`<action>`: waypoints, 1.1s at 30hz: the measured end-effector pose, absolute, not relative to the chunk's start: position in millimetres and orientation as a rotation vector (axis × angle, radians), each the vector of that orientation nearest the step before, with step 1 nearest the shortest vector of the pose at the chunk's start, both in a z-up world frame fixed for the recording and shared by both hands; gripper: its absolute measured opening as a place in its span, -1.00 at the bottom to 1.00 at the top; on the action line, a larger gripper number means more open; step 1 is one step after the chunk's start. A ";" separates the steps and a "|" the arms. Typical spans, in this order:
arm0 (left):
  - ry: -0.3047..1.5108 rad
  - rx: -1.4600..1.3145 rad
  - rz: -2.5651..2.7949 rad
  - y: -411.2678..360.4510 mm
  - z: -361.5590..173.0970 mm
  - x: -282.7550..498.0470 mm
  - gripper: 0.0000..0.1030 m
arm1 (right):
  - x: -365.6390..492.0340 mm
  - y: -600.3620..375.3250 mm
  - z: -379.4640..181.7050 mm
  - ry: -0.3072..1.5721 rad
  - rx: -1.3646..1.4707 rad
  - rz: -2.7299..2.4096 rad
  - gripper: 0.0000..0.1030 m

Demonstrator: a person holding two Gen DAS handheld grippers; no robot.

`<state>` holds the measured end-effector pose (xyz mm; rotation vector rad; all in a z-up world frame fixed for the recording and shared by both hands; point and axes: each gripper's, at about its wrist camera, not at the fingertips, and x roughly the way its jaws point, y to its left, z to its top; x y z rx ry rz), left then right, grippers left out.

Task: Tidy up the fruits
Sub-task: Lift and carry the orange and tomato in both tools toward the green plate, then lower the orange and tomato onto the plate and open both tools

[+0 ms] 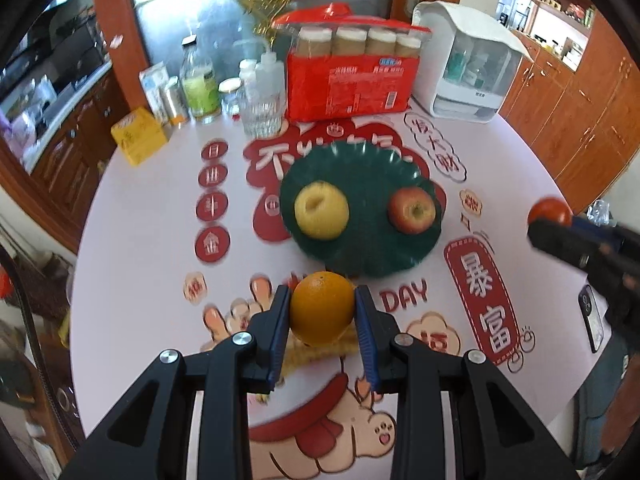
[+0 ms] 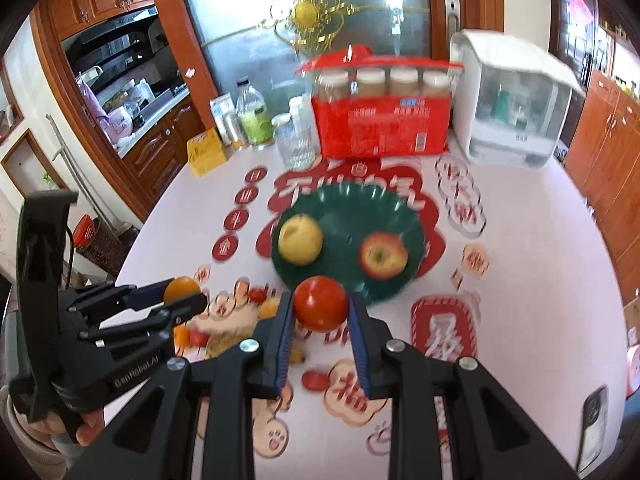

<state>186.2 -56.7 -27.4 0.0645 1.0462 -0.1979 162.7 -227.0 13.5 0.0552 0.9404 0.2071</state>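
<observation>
My left gripper (image 1: 322,312) clamps an orange (image 1: 322,307), my right gripper (image 2: 320,312) a tomato (image 2: 320,303). The green plate (image 1: 360,248) lies straight ahead of both claws, its near rim free for 2 more fruits.

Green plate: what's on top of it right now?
On the green plate sit a yellow apple and a red apple, apart. Its near rim is hidden behind the held orange.

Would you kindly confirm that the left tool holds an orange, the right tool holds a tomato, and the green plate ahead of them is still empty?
Not quite: the green plate is not empty. The left wrist view shows a yellow apple and a red apple already on it. The rest stands: the left tool holds an orange, and the right tool holds a tomato.
</observation>
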 end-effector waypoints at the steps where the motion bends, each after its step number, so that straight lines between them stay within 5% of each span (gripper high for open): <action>1: 1.037 0.075 -0.196 -58.7 -22.2 191.6 -0.42 | 168.2 -228.8 19.0 0.931 0.048 0.203 -0.49; 12: 1.012 0.109 -0.189 -83.1 9.1 266.6 -0.42 | 257.9 -250.9 43.6 0.918 0.049 0.170 -0.49; 33: 1.263 -0.012 -0.216 -131.4 -134.1 316.5 -0.42 | 357.7 -263.5 -132.1 1.223 0.151 0.207 -0.49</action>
